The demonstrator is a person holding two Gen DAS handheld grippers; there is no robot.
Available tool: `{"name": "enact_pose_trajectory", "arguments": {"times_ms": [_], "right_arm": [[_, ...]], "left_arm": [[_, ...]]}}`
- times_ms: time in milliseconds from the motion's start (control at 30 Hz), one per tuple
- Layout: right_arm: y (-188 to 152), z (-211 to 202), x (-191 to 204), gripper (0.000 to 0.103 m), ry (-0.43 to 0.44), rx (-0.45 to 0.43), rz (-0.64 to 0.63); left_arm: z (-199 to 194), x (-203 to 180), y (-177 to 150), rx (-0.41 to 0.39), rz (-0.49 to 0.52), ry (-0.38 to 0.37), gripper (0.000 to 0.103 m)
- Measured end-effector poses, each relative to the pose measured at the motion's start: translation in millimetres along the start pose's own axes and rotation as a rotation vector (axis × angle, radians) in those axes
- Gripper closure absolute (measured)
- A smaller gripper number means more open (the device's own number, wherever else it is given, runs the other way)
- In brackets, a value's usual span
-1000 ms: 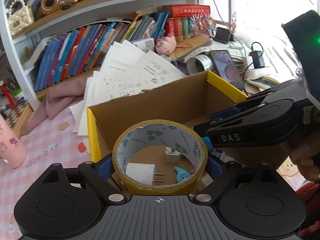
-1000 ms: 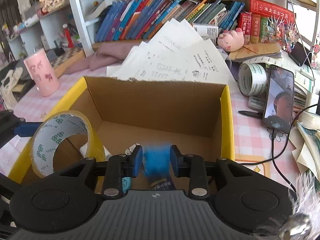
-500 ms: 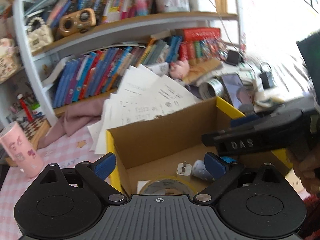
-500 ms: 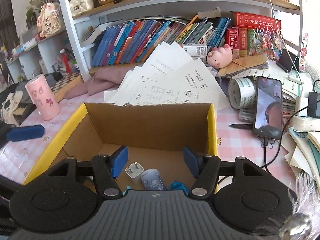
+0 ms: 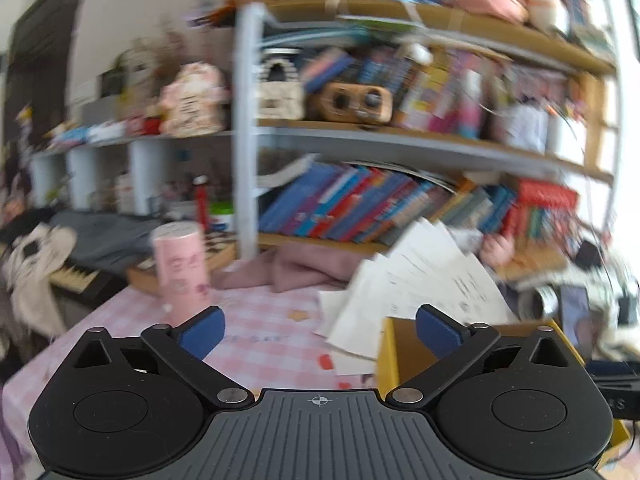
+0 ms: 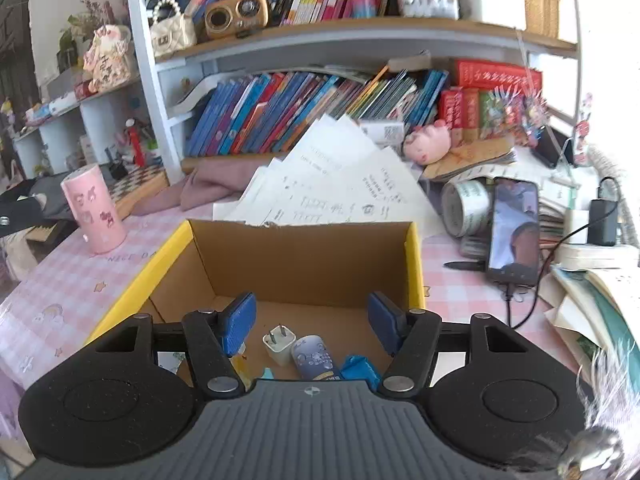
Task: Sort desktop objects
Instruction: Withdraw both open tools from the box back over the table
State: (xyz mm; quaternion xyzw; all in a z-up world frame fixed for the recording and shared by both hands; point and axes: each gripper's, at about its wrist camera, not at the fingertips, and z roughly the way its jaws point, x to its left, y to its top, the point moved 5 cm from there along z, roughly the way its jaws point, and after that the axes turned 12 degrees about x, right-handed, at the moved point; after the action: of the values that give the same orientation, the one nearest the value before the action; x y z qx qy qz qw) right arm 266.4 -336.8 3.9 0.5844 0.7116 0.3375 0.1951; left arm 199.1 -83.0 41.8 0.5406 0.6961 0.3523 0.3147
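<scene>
A: Your left hand-held gripper [image 5: 318, 330] is spread wide with nothing between its blue pads [image 5: 202, 330], and its jaws have just been opening further. Past it lies the pink checked bench [image 5: 264, 320], with the pink tumbler [image 5: 182, 268] standing beyond the left pad. That view is blurred, so small things on the shelves are hard to read.

B: And my right one?

A: Your right hand-held gripper [image 6: 312, 318] stands partly open and empty, its jaws having just parted. It hangs above the near end of the cardboard box [image 6: 304, 256] with the yellow rim.

B: Where are the sorted things?

A: On the box floor, right under your right pads: a white plug adapter [image 6: 280, 344], prongs pointing away from you, touching a small blue-grey patterned case [image 6: 314, 358] on its right, and a crumpled blue piece [image 6: 360, 368] just beside that. A bit of yellow tape roll [image 6: 240, 362] shows under the left pad, mostly hidden.

B: What lies outside the box?

A: A fan of white printed sheets [image 6: 332, 184] leans behind the far wall. To the right, on the bench, a patterned tape roll [image 6: 466, 208] lies on its side next to a phone [image 6: 514, 232] with its cable plugged in, and a black pen [image 6: 466, 266] lies near it. The pink pig toy [image 6: 426, 144] sits by the books on the bookshelf [image 6: 360, 40].
</scene>
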Motion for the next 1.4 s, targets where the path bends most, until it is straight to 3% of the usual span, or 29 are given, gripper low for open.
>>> {"name": "enact_pose_trajectory", "arguments": {"times_ms": [133, 300, 533, 600, 933, 1400], "right_arm": [[-6.4, -13.4, 12.5, 0.043, -0.042, -0.043, 0.011], [-16.1, -25.8, 40.0, 0.042, -0.059, -0.063, -0.008], [-36.2, -47.7, 83.9, 0.030, -0.070, -0.092, -0.009], [-44.8, -54.3, 95.4, 0.025, -0.079, -0.089, -0.006], [-91.4, -82.3, 141.1, 0.021, -0.105, -0.049, 0.010], [-142.3, -97.7, 169.8, 0.019, -0.123, 0.011, 0.088]], "left_arm": [[-4.3, 19.0, -16.1, 0.052, -0.051, 0.010, 0.000], [-22.8, 34.1, -32.5, 0.043, 0.018, 0.040, 0.000], [-47.6, 60.9, -60.9, 0.076, 0.062, 0.038, 0.000], [-56.8, 68.6, -66.7, 0.075, 0.085, 0.039, 0.000], [-85.3, 116.8, -90.7, 0.115, 0.063, 0.029, 0.000], [-100.1, 136.2, -123.8, 0.198, 0.156, -0.036, 0.000]]}}
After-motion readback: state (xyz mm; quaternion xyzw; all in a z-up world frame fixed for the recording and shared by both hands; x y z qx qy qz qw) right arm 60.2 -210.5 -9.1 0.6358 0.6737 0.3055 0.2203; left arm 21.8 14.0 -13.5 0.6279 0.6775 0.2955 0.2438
